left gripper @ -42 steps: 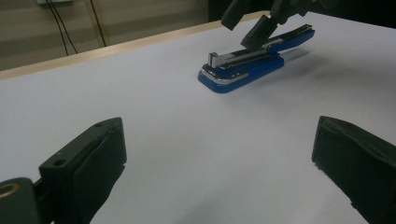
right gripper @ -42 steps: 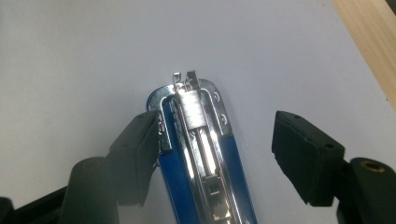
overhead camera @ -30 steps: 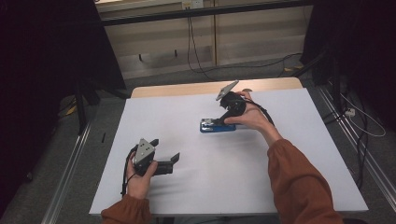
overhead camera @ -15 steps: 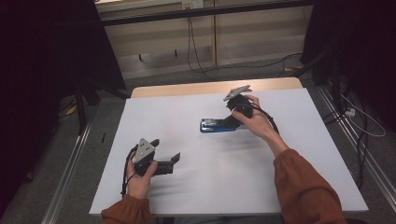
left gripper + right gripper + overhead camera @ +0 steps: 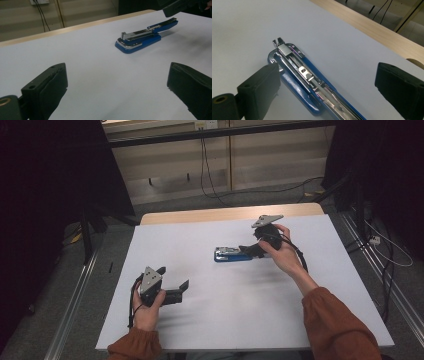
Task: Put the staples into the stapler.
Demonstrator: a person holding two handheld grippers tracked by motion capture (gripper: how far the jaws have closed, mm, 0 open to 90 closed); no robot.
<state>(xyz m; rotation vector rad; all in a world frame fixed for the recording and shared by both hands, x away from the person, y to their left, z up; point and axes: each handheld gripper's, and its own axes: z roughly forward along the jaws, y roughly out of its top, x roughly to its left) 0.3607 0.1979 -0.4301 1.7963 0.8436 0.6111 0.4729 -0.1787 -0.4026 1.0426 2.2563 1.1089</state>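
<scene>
A blue stapler (image 5: 231, 254) lies flat near the middle of the white table (image 5: 225, 320), its metal magazine bared on top (image 5: 305, 73). My right gripper (image 5: 251, 251) hovers over the stapler's rear end, open. In the right gripper view its jaws stand wide on either side of the stapler with nothing gripped (image 5: 329, 71). My left gripper (image 5: 175, 276) rests low at the front left of the table, open and empty. In the left gripper view (image 5: 117, 82) it faces the stapler (image 5: 142, 37) from some way off, and a jaw of the right gripper (image 5: 175, 7) hangs above the stapler's far end.
A wooden strip (image 5: 230, 214) runs along the table's far edge. Cables (image 5: 207, 165) hang against the back wall and a dark stand (image 5: 357, 195) rises at the right. Metal rails (image 5: 75, 300) flank the table.
My right gripper has drifted to the right along the stapler towards its rear end. The stapler and my left gripper have stayed put.
</scene>
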